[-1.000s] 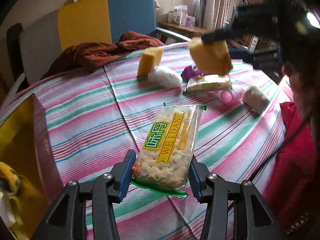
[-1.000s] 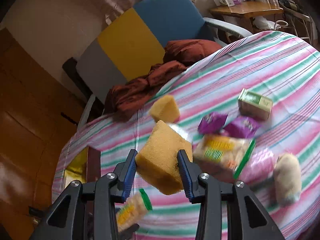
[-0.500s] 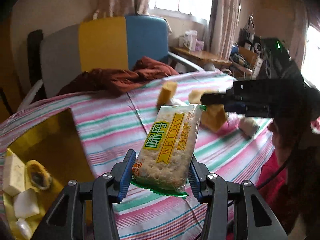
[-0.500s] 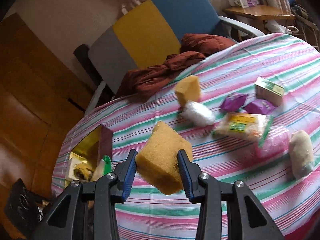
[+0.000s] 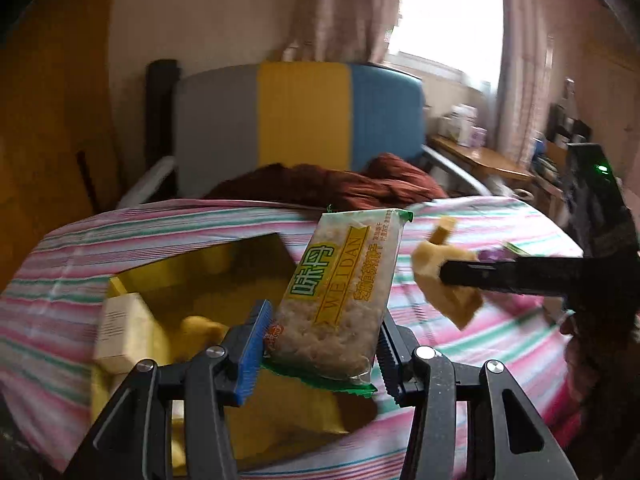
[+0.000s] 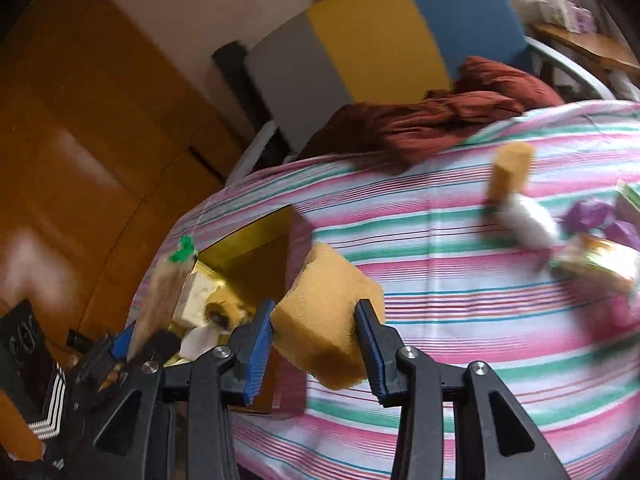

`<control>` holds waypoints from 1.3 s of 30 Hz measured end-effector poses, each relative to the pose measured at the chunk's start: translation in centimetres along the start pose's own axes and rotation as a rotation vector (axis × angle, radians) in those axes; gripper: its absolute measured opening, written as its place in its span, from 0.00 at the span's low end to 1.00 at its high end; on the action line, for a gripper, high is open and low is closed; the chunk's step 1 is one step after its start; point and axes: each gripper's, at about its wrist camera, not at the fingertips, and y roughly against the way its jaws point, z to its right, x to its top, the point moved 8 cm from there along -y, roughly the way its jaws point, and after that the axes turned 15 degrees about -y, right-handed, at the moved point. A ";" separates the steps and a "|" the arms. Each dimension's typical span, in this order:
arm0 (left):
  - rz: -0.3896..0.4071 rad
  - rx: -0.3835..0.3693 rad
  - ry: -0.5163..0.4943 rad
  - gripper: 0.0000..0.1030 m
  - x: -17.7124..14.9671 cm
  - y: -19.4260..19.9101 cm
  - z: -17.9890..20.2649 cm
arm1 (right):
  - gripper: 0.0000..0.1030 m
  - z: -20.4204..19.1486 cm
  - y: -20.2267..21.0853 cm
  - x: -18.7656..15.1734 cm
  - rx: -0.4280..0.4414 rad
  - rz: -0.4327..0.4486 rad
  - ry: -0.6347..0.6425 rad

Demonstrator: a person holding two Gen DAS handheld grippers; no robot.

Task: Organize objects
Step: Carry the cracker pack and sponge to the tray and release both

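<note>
My left gripper is shut on a cracker packet with green and yellow print, held in the air over the near edge of a gold-lined box. My right gripper is shut on a yellow sponge, which hangs just right of the same box. In the left wrist view the right gripper and its sponge show at the right. The right wrist view catches the cracker packet blurred at the left, over the box.
The box holds a cream carton and several small items. On the striped tablecloth lie a second sponge, a white bundle, purple packets and another snack packet. A dark red cloth lies beyond, before a chair.
Both grippers have swung left across the table with their loads. The gold-lined box has come from the left edge of each view to right in front of the grippers.
</note>
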 end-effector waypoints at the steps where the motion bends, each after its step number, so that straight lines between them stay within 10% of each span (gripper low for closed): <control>1: -0.004 0.025 0.014 0.49 -0.3 0.2 -1.2 | 0.40 -0.8 -0.5 -0.3 0.006 -0.011 0.015; 25: -0.128 0.193 0.216 0.49 -7.3 -2.4 -14.1 | 0.40 -11.7 -8.4 -1.6 0.000 -0.095 0.187; 39: -0.156 0.205 0.257 0.62 -9.9 -1.7 -15.1 | 0.51 -14.8 -10.6 -2.2 0.020 -0.073 0.189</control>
